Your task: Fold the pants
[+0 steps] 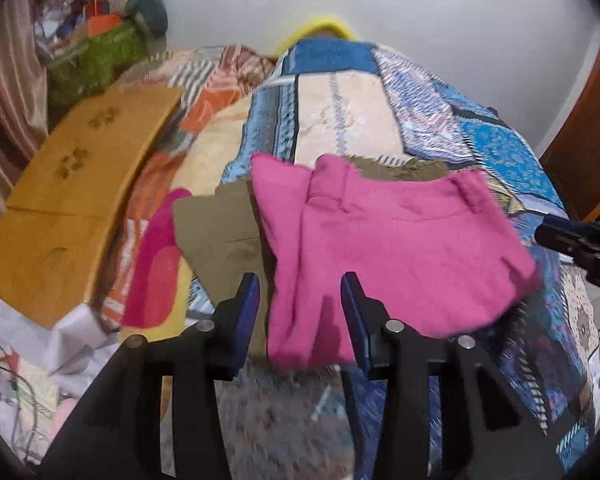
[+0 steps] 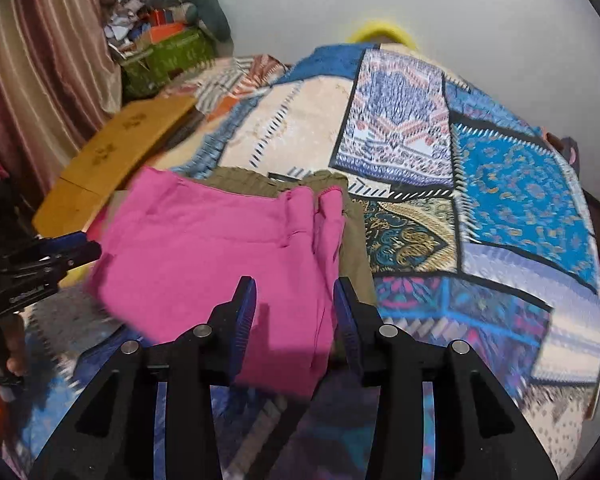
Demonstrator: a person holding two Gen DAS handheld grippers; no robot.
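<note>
Pink pants (image 1: 380,248) on bed (image 1: 520,168), over olive garment (image 1: 220,228), just ahead of both tongs. Left tongs (image 1: 300,316) apart, right tongs (image 2: 294,316) apart, empty. Cloth likely soft, light, floppy; pinch waistband corner or leg hem.

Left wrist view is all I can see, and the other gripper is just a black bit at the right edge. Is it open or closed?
Observer: Open. The right gripper has its blue pads spread, with the near edge of the folded pink fabric pants between them.
Operator: So is it pinching the cloth?
Observer: No, the jaws stand wide apart and are not closed on it.
Operator: Anything beyond the far right corner of the bed?
Observer: A small grey and pink object sits against the wall past the blue patchwork quilt. It is too blurred to name.
</note>
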